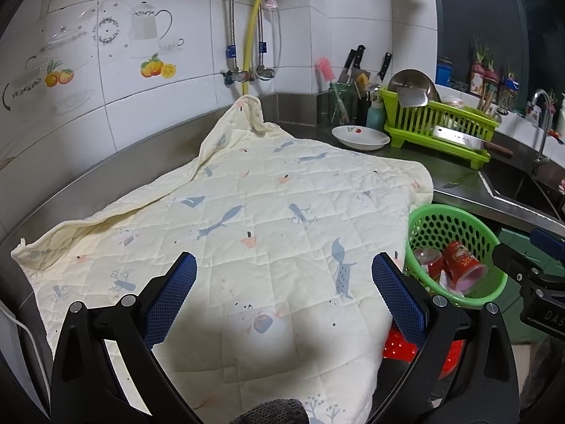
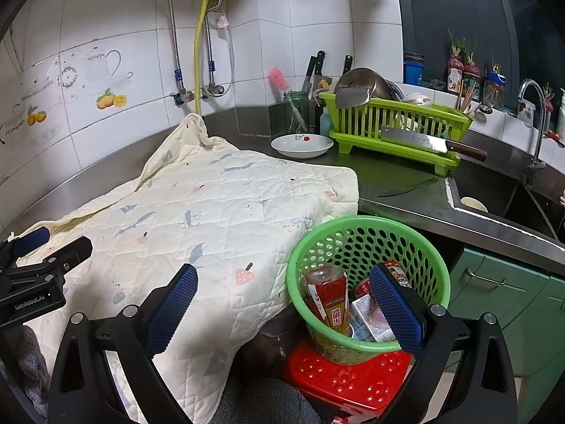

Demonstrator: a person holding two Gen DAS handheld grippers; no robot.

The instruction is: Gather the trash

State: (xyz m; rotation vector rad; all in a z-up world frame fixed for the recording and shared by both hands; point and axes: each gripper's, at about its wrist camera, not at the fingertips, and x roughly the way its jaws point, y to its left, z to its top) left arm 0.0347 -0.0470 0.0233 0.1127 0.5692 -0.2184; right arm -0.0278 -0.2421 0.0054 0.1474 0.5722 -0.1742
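A green mesh basket [image 2: 367, 236] stands on a red stool [image 2: 349, 381] beside the counter. It holds a red-labelled bottle [image 2: 326, 300], a red cup [image 1: 461, 263] lying on its side and a small carton [image 2: 369, 319]. The basket also shows in the left wrist view [image 1: 455, 219]. My right gripper [image 2: 284, 304] is open and empty, just above the basket's near-left rim. My left gripper [image 1: 284, 282] is open and empty, over a cream quilted cloth [image 1: 247, 233]. No loose trash shows on the cloth.
The cloth [image 2: 197, 219] covers the steel counter [image 2: 399, 173]. At the back are a white bowl [image 2: 302, 145], a green dish rack [image 2: 395, 123] with a cleaver [image 2: 423, 141], a small knife [image 2: 406, 188] and a sink [image 2: 505, 198] at right. Green cabinets [image 2: 501, 304] stand below.
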